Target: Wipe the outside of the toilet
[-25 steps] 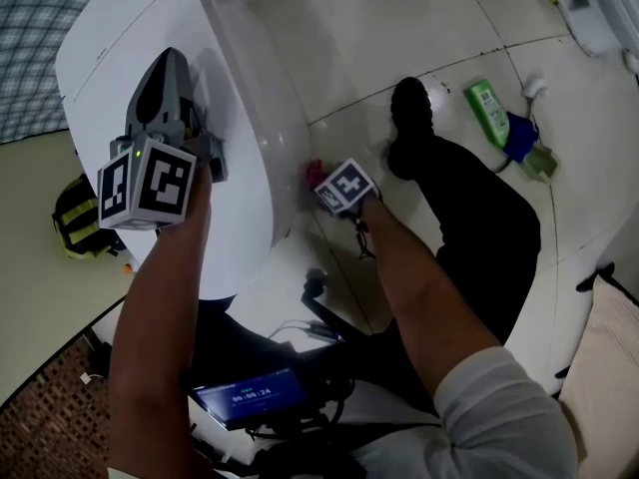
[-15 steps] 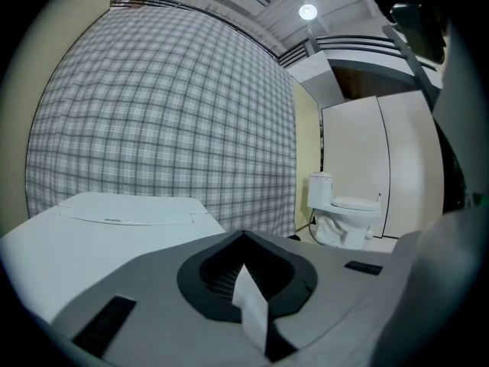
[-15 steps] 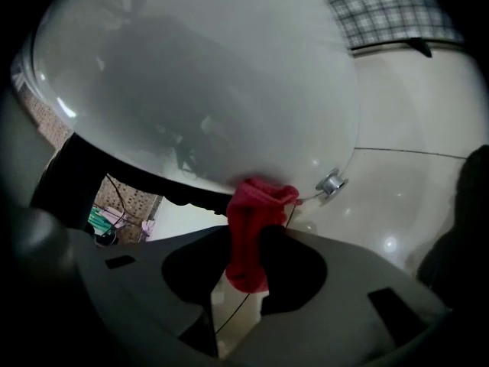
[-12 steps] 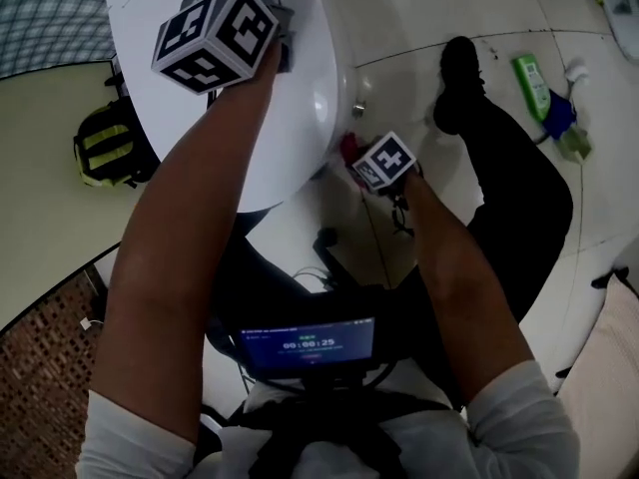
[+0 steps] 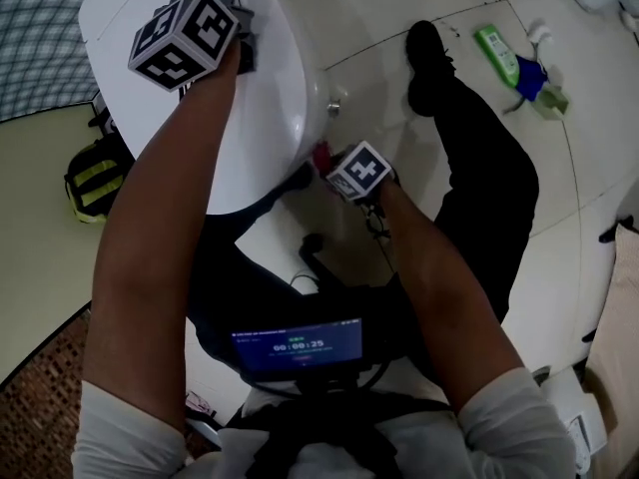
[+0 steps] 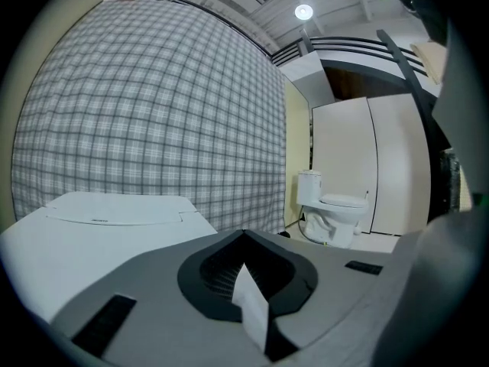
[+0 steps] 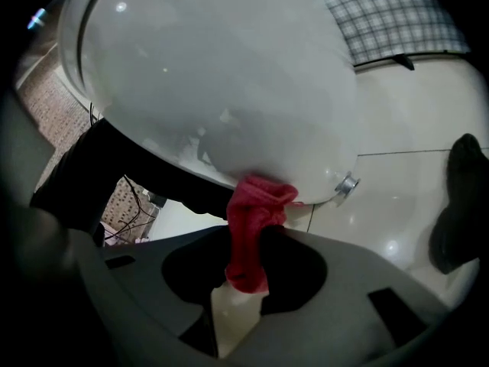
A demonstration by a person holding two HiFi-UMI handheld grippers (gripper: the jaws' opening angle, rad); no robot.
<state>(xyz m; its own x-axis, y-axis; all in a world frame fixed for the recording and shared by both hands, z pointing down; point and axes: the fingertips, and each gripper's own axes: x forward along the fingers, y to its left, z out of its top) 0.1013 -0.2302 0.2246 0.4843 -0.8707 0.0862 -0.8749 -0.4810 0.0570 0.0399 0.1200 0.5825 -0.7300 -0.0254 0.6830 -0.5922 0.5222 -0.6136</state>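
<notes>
Having risen, my right hand-held gripper (image 7: pixel 243 275) is clenching the red cloth (image 7: pixel 257 219) I am pressing just under the toilet bowl (image 7: pixel 214 75).

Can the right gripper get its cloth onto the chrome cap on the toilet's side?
Likely yes: the red cloth, held in the right gripper, meets the toilet beside the chrome cap; nothing lies between.

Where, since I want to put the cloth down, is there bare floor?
Bare tile lies between the toilet and the black shoe, and right of the leg below the green bottle. It is crowded around the cables.
</notes>
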